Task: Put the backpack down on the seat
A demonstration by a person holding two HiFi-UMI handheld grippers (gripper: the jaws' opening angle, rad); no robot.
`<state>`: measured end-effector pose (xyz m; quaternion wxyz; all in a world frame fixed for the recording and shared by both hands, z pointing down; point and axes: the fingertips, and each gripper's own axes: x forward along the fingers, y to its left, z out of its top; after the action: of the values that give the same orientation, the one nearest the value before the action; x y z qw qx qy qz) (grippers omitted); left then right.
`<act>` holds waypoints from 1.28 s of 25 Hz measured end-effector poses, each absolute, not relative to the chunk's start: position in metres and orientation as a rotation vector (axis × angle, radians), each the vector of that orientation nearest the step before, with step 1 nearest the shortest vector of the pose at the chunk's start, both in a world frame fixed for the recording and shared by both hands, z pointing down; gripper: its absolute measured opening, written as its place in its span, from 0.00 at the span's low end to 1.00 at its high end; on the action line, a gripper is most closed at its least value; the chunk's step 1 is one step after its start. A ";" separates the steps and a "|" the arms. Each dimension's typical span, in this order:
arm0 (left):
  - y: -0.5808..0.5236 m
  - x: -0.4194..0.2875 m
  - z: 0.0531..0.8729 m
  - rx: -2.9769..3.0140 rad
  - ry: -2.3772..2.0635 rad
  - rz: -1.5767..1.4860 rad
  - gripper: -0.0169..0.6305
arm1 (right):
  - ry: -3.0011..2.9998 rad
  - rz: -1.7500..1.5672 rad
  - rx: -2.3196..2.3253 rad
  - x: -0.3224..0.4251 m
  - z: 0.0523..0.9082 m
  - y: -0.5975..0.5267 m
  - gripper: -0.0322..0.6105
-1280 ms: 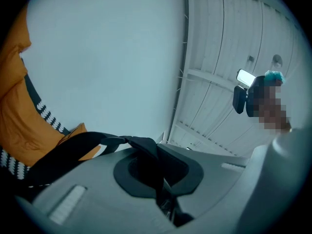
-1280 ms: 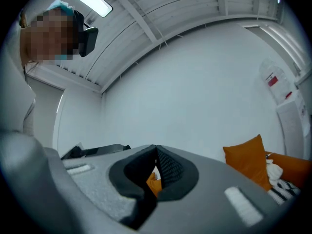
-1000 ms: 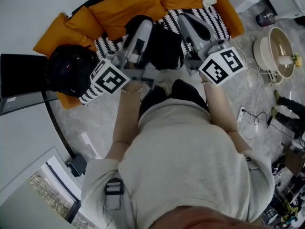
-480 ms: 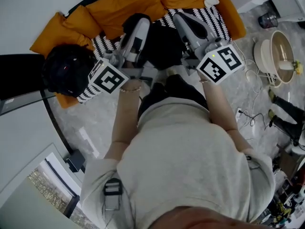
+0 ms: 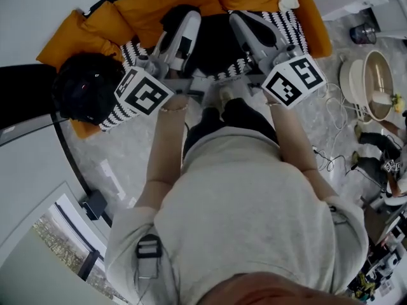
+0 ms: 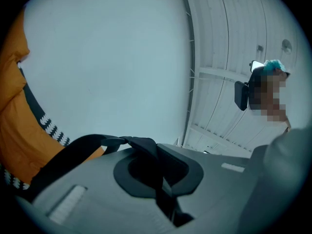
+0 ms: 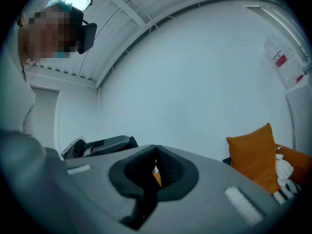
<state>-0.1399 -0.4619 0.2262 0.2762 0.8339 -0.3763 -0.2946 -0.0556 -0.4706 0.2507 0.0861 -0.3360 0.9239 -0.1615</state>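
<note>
The backpack [image 5: 213, 43] is a black bundle over the middle of the striped seat [image 5: 285, 25], between its front edge and the orange cushions [image 5: 168, 2] along its back edge. The head view does not show whether its base touches the cover yet.

It hangs between the two tools. The left gripper [image 6: 160, 177] has its jaws closed on a black strap [image 6: 83, 150] that runs in from the left. The right gripper [image 7: 155, 168] has its jaws pressed together too. Only a sliver of orange shows through them, and the dark strip trailing below is, I judge, a strap of the same bag.

Holding it at both sides probably keeps the bag level and upright, so it goes down flat instead of tipping toward the front edge. A black rounded thing [image 5: 82, 94] already sits at the seat's left end, which likely explains the middle placement.
</note>
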 end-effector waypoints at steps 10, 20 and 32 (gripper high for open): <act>-0.502 -0.160 0.233 2.226 -1.125 -0.802 0.04 | 2.795 -0.497 -0.937 -0.071 0.263 -0.515 0.05; -0.529 -0.172 0.294 2.084 -1.244 -0.718 0.05 | 2.833 -0.597 -0.916 -0.069 0.298 -0.543 0.05; -0.545 -0.173 0.347 1.989 -1.223 -0.712 0.05 | 2.865 -0.731 -0.915 -0.076 0.344 -0.559 0.05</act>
<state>-0.1727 -0.5445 0.3466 0.3431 0.7654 -0.4705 -0.2740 -0.0760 -0.5588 0.3439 0.0232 -0.2956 0.9254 -0.2360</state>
